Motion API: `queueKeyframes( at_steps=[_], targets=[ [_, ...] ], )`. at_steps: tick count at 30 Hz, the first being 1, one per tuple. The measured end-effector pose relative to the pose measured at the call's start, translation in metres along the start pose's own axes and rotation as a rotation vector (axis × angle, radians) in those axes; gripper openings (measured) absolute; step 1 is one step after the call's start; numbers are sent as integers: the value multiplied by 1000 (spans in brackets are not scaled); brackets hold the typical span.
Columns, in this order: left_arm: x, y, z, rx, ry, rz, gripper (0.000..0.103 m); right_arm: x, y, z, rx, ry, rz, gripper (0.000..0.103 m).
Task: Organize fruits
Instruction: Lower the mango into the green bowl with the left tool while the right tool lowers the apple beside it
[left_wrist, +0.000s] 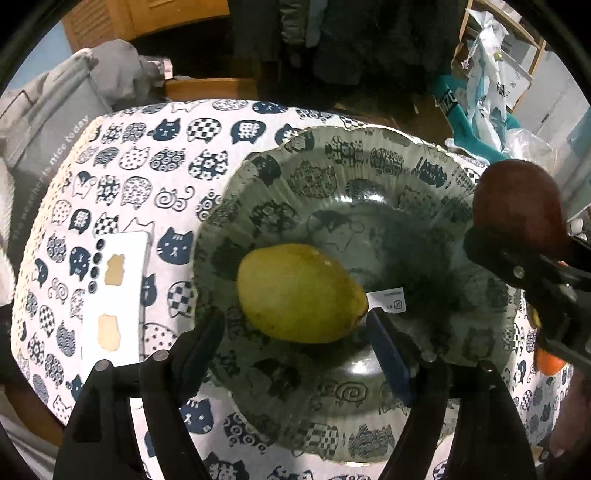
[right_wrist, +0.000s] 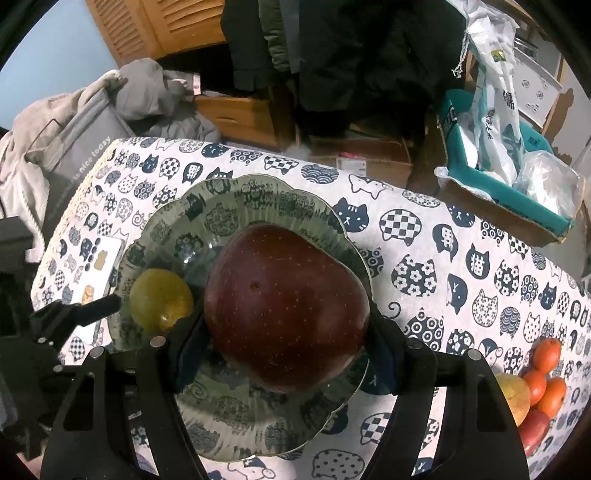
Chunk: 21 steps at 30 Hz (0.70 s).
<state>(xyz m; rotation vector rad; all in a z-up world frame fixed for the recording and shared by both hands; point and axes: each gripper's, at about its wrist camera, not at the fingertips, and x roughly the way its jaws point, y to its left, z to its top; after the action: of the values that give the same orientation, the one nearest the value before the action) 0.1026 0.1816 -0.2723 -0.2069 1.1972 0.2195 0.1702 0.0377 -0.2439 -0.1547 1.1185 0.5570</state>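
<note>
From the left wrist camera, we've got the left gripper hanging over the glass plate with its jaws apart around the yellow-green mango. The mango sits on the plate's near-left side, and the right pad looks about touching its tip while the left pad stands clear — so we'd call it let go, not held. The right gripper shows at the far right edge carrying a dark red apple.

From the right wrist camera, the right gripper is clamped on that dark red apple, both pads pressed to its sides, held above the middle of the glass plate. The mango lies just left of it, the left gripper's finger beside it.

To do this bit well, we'd lower the apple onto bare plate right of the mango — not against it — and only open once it rests, since round fruit rolls. More fruit waits at the tablecloth's right edge.
</note>
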Motion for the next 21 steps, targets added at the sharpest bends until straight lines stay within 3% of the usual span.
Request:
queueKeyframes(
  at_steps=[9, 21],
  targets=[
    [-20, 32, -8, -89, -20, -1, 81, 24, 14, 0, -40, 81, 15, 75],
    [-18, 51, -17, -122, -1, 20, 81, 56, 37, -14, -121, 190, -14, 75]
  ],
)
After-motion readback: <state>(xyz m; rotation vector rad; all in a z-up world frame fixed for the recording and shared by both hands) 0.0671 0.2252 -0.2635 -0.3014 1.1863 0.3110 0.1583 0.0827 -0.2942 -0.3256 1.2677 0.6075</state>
